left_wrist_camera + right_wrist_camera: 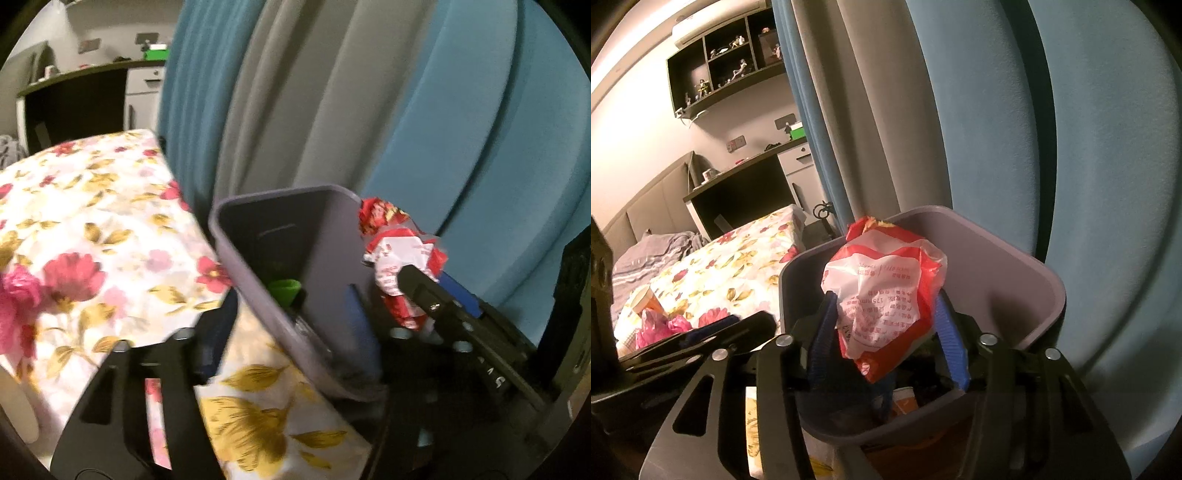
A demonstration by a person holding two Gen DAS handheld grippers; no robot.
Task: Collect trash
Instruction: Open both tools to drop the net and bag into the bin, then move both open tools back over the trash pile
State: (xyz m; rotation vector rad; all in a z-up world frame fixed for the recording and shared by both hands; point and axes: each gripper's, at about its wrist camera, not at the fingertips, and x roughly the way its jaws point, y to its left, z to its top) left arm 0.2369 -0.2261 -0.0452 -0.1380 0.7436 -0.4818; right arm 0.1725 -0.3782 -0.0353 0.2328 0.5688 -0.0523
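Right gripper (884, 325) clamped on a crumpled red-and-white snack wrapper (882, 295), 2 blue fingers (822, 339) pressing it from either side. Wrapper held up over the open mouth of the grey trash bin (1027, 280), directly ahead of the fingers. Down inside the bin, below the wrapper, an orange-and-white cup (905, 400) partly showing among dark clutter.

Over on the left wrist view: left gripper (291, 314) gripping the bin's near wall (258, 291), 1 blue finger (216, 339) outside and the other inside, bin tilted. Green scrap (284, 291) lying in the bottom. Just right of the bin, the same wrapper (400, 258) pinched in the other gripper's black frame (439, 306).

Left of both grippers, a floral bedsheet (738, 266), with pink plastic (661, 326) and a paper cup (644, 301) resting on it. Straight ahead beyond the bin, blue and grey curtains (979, 110). Far left, a desk (738, 184) and a wall shelf with figurines (727, 62).
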